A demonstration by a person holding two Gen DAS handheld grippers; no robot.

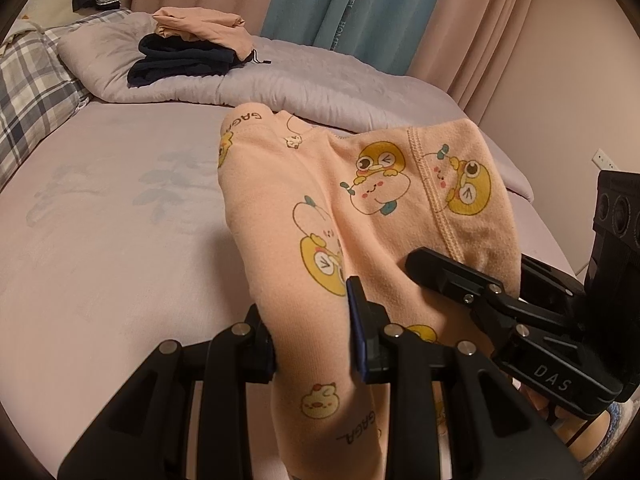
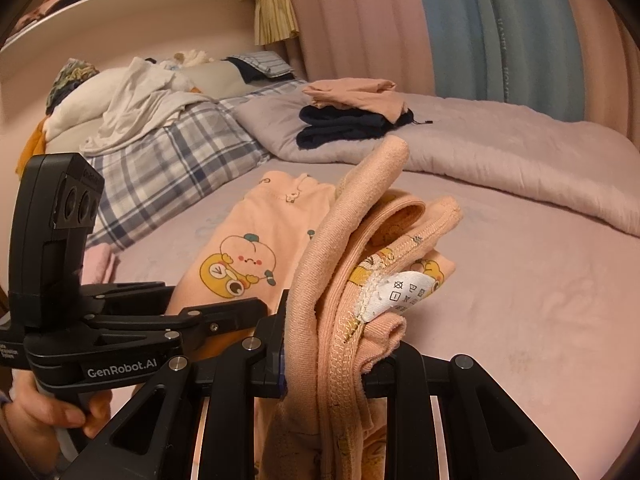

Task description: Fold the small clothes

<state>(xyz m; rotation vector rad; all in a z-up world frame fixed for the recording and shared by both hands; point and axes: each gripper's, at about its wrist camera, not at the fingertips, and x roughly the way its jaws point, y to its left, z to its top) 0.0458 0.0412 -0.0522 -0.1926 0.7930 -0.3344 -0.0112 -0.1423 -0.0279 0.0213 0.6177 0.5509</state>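
A small peach garment printed with yellow cartoon animals point(image 1: 360, 216) lies partly on the pink bed sheet point(image 1: 100, 220) and is lifted at its near end. My left gripper point(image 1: 316, 348) is shut on a fold of it. My right gripper point(image 2: 324, 360) is shut on the bunched waistband edge with a white care label point(image 2: 404, 292). The right gripper also shows in the left wrist view point(image 1: 472, 284), pinching the cloth's right edge. The left gripper shows in the right wrist view point(image 2: 224, 312) at the left.
A folded stack, peach on navy point(image 1: 192, 48), sits on a lilac quilt point(image 1: 320, 80) at the back. A plaid pillow point(image 1: 32, 88) and loose clothes point(image 2: 132, 100) lie at the left. Curtains point(image 2: 440, 28) hang behind the bed. A shelf point(image 2: 132, 4) is above.
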